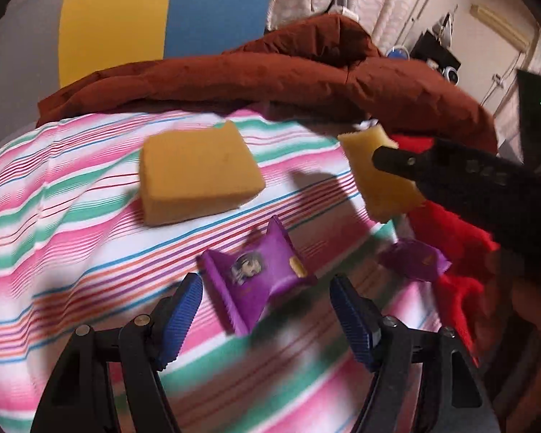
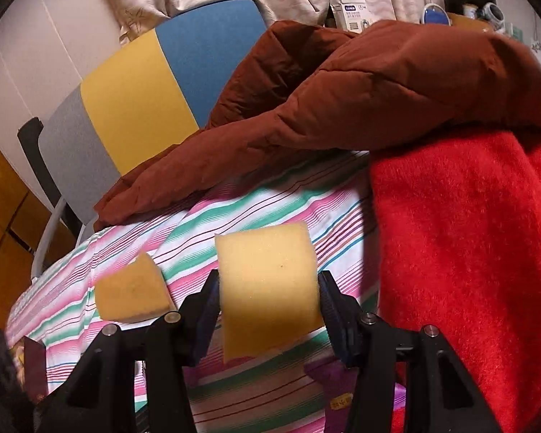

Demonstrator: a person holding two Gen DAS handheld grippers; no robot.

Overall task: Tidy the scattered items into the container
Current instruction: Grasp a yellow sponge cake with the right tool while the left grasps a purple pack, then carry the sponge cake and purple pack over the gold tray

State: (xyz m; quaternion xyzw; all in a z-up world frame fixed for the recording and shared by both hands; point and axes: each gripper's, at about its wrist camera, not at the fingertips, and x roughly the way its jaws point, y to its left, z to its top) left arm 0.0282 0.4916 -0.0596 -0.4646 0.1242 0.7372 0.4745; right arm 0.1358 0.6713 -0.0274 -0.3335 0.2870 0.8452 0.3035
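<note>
My left gripper [image 1: 265,283] hangs open just above a purple snack packet [image 1: 259,270] lying on the striped sheet; the packet sits between the blue pads [image 1: 180,310] without touching them. A second purple packet [image 1: 413,258] lies to its right by the red cloth. A large yellow sponge [image 1: 198,176] rests further back on the sheet. My right gripper [image 2: 268,285] is shut on a smaller yellow sponge [image 2: 267,252] and holds it off the sheet; the same held sponge [image 1: 375,176] shows in the left wrist view. The resting sponge [image 2: 131,292] lies left of it.
A brown quilted jacket [image 1: 270,79] is heaped at the back. A red fuzzy cloth [image 2: 461,234] covers the right side. A chair with a grey, yellow and blue back [image 2: 155,83] stands behind. The striped sheet [image 1: 72,198] spreads left. A dark object [image 2: 3,379] sits at lower left.
</note>
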